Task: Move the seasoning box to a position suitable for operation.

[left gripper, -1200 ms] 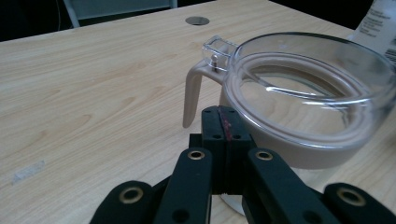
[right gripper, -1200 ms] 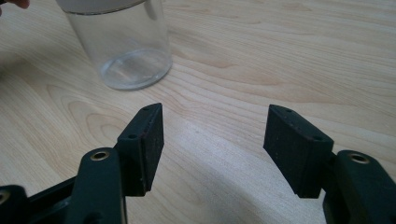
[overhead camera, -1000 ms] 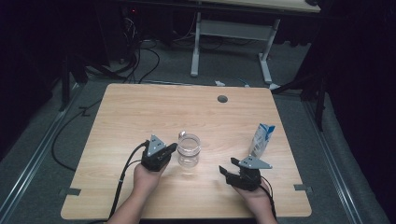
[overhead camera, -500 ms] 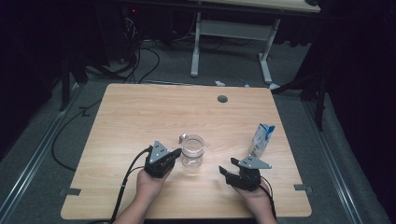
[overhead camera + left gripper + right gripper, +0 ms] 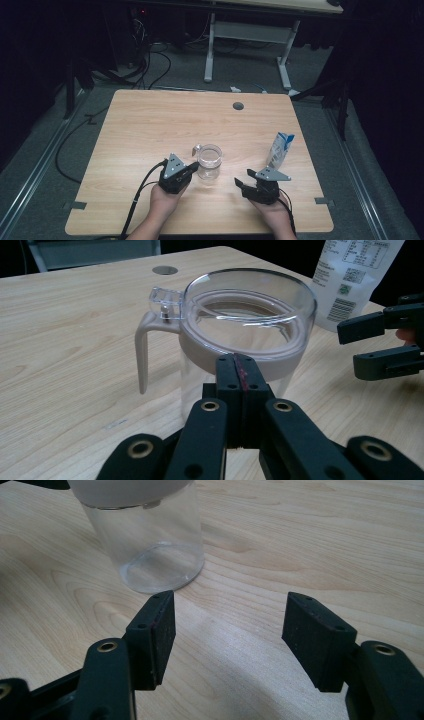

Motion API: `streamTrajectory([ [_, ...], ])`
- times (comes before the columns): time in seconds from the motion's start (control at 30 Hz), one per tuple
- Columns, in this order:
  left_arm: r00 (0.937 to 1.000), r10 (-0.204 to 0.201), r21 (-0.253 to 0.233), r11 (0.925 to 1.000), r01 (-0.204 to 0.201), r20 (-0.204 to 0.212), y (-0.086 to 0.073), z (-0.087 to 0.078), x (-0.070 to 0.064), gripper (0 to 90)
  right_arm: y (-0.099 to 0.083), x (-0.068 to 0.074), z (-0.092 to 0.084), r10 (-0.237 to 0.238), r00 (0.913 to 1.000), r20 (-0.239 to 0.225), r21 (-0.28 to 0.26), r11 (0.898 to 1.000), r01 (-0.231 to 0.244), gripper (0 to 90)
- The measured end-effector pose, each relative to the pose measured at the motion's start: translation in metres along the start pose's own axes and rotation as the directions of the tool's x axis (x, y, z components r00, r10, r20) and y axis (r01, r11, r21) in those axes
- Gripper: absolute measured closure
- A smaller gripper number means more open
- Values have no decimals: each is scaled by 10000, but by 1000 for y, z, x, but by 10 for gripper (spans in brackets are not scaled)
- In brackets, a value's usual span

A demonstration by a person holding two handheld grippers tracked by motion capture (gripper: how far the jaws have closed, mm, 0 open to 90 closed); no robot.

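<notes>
Your left gripper (image 5: 192, 166) sat at the near middle of the pale wooden table (image 5: 150, 120), its black jaws pressed flat together with nothing between them. In the left gripper view the closed tips (image 5: 239, 371) stood right at the near side of the clear plastic jug with a grey-beige collar and handle (image 5: 240, 325); whether they touched the collar, you could not tell from the frames. The jug (image 5: 209, 161) stood upright on the table, just right of your left gripper, its handle and small clear lid tab pointing far-left, its lid ring open to view from above.

Your right gripper (image 5: 241, 184) rested near the table's near edge, right of the jug and apart from it. Its jaws stood wide, holding nothing; in the right gripper view the two pads (image 5: 160, 625) framed bare wood, with the jug's clear base (image 5: 155, 555) beyond the left pad.

A white-and-blue printed pouch (image 5: 279, 150) stood upright toward the right edge, just beyond your right gripper. A round grey cable hole (image 5: 238, 106) lay at the far side.
</notes>
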State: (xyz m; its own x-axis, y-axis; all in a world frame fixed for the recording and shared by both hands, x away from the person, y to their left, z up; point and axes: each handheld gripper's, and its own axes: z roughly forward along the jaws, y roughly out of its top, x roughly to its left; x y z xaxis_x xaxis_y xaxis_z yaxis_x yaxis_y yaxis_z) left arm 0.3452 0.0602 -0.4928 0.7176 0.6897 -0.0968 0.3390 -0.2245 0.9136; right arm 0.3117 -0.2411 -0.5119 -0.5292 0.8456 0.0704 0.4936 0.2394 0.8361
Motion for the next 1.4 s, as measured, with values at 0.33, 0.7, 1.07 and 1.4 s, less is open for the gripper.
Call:
streamTrajectory([
  [0.33, 10000, -35, 37, 10000, 34, 66, -1, -5, 1, 900, 0, -1, -1, 3, 10000, 4, -44, 10000, -3, 383],
  [0.7, 9954, -932, 176, 9955, 936, -216, -12, -18, 22, 891, 1, 1, 0, 12, 9997, -247, -6, 10000, -12, 434],
  [1.07, 9963, -610, 982, 9929, 668, -611, -2, -22, 35, 595, 15, 10, 2, -124, 9991, -398, -266, 9996, 114, 480],
  [1.4, 9933, -179, 884, 9957, 281, -1144, 10, -16, 40, 581, 41, 10, 14, -480, 9987, 144, -686, 9964, 489, 541],
])
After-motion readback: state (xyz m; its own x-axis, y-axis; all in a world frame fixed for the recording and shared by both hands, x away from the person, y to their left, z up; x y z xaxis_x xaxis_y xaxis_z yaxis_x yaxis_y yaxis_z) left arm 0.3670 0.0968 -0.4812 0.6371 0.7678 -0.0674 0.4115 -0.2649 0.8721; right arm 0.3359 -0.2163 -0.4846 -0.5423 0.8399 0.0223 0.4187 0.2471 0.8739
